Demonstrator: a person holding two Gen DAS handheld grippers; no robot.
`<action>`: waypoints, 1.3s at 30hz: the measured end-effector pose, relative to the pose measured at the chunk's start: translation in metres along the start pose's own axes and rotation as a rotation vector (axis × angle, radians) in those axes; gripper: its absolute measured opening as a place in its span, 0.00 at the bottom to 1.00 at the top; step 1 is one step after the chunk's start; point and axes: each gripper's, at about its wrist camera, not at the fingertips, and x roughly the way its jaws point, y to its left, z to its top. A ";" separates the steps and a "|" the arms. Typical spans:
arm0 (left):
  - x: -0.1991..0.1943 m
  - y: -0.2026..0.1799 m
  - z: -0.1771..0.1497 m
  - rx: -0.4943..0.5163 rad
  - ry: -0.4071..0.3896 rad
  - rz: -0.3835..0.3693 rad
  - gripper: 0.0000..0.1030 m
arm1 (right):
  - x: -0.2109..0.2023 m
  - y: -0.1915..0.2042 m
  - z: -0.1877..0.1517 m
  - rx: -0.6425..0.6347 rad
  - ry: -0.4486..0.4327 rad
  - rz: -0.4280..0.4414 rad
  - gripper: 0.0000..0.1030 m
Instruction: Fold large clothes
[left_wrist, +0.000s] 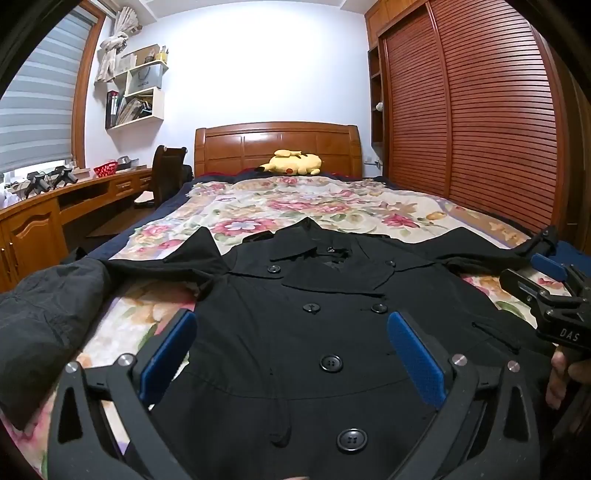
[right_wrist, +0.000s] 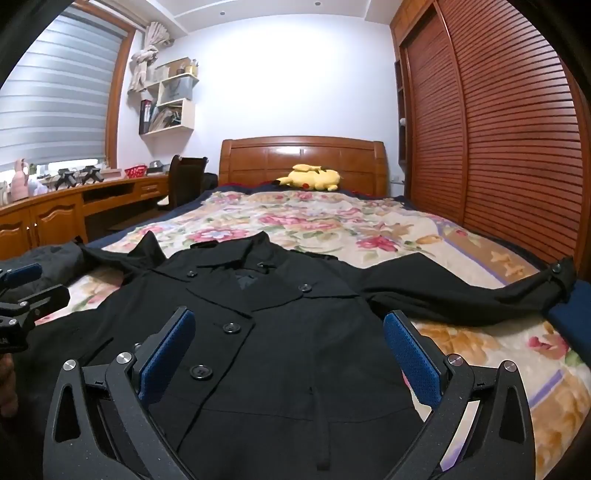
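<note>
Gaping jaws: both grippers stand wide apart, nothing between the blue pads.
Left gripper (left_wrist: 291, 354): hovers over the coat's buttoned front, tipped slightly down.
Right gripper (right_wrist: 288, 350): hovers just right of the button row, near the right sleeve.
Coat (left_wrist: 314, 332): black, double-breasted, flat and face up on the near half of the bed, collar far, sleeves spread left and right.
Bed (right_wrist: 332, 221): floral cover.
Plush (left_wrist: 293, 162): yellow, far end by the headboard.
Wardrobe (right_wrist: 498, 129): slatted doors, right.
</note>
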 end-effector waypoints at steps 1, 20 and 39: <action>0.000 0.000 0.000 -0.001 0.000 0.001 1.00 | 0.000 0.000 0.000 0.000 -0.001 -0.001 1.00; -0.007 -0.001 0.001 -0.001 -0.013 0.011 1.00 | 0.003 -0.002 -0.001 0.004 -0.004 -0.001 1.00; -0.009 0.001 0.001 0.002 -0.021 0.015 1.00 | 0.004 -0.002 -0.001 0.004 -0.004 -0.001 1.00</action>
